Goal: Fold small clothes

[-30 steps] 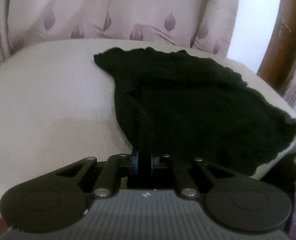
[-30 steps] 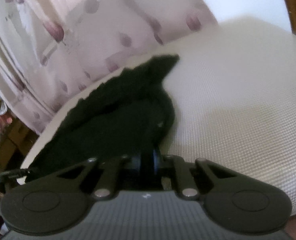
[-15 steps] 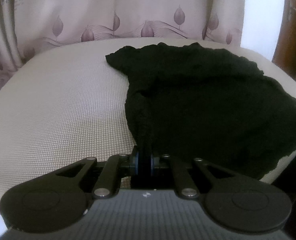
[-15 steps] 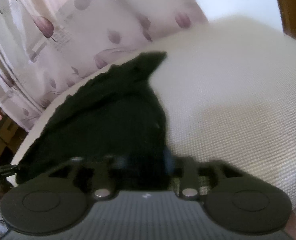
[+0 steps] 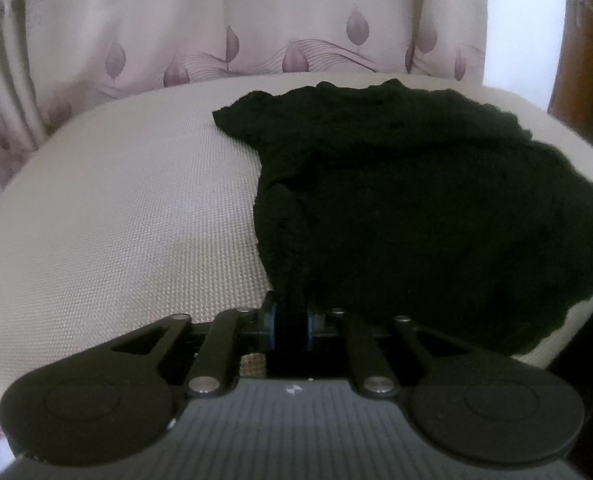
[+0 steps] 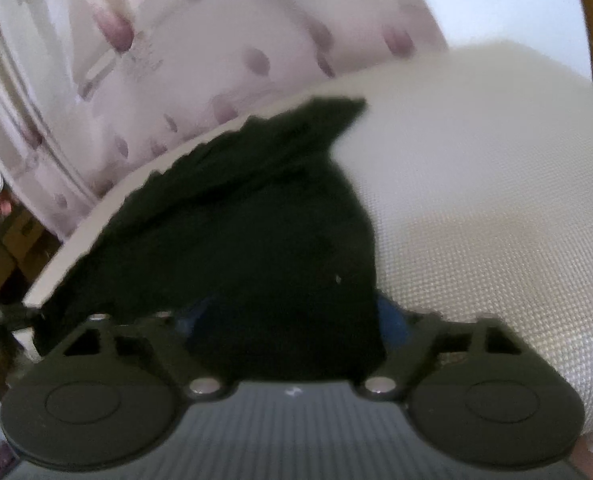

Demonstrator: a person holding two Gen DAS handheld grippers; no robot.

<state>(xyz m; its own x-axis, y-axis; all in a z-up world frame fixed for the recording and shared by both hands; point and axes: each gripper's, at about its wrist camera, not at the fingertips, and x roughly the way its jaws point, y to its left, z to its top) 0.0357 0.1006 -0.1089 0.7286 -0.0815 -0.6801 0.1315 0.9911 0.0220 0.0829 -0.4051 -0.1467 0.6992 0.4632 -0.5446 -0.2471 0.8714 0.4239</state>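
One black garment (image 5: 416, 208): spread on the cream woven cushion (image 5: 116, 220), occupying its right half in my left-wrist view, far edge ragged, one pointed corner reaching toward the cushion's middle.

One left gripper (image 5: 290, 320): my fingers pressed together on a bunched fold at the garment's near left edge; the cloth rises in a ridge from the pinch.

One patterned curtain (image 5: 256, 32): pale with mauve leaf motifs, hanging behind the cushion. My left view alone shows it sharply, with a brown wooden post (image 5: 580, 48) at far right.

My right-wrist view, blurred: the same garment (image 6: 236, 220) lies on the cushion's (image 6: 476, 200) left half. Only here do dim furniture and clutter (image 6: 0, 240) appear, beyond the left edge of the cushion.

One right gripper (image 6: 292, 320): my fingers spread wide, blue pads (image 6: 392, 318) showing either side, black cloth lying loose between them.

Count: one garment, one cushion, one curtain, two grippers.
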